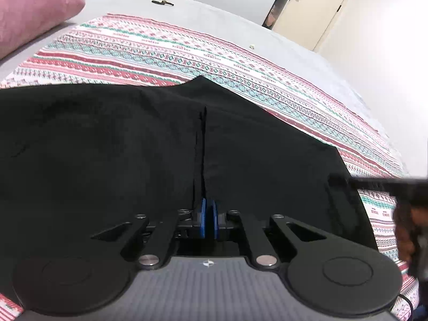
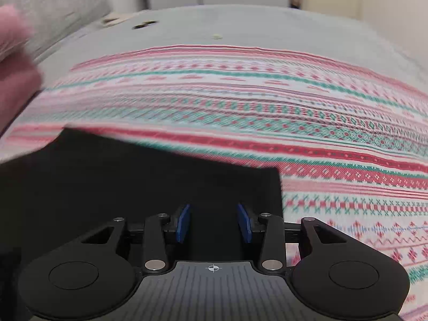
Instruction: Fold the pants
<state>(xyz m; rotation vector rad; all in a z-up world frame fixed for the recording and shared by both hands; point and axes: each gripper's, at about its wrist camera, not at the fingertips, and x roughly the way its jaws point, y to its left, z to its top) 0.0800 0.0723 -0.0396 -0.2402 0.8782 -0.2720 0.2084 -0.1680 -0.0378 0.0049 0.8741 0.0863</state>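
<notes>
Left claw (image 1: 208, 211) pinched on a raised ridge of black pants (image 1: 107, 139) atop a patterned blanket (image 1: 187, 50)

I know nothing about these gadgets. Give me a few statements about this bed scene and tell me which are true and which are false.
1. The pants are black. True.
2. The left tongs are wide open. False: their blue pads are pinched together on a ridge of the pants.
3. The right tongs are open. True: the blue pads stand apart over the black cloth.
4. The pants lie on a plain blue blanket. False: the blanket is striped in red, green and white.
5. A pink pillow sits at the far left. True.
</notes>
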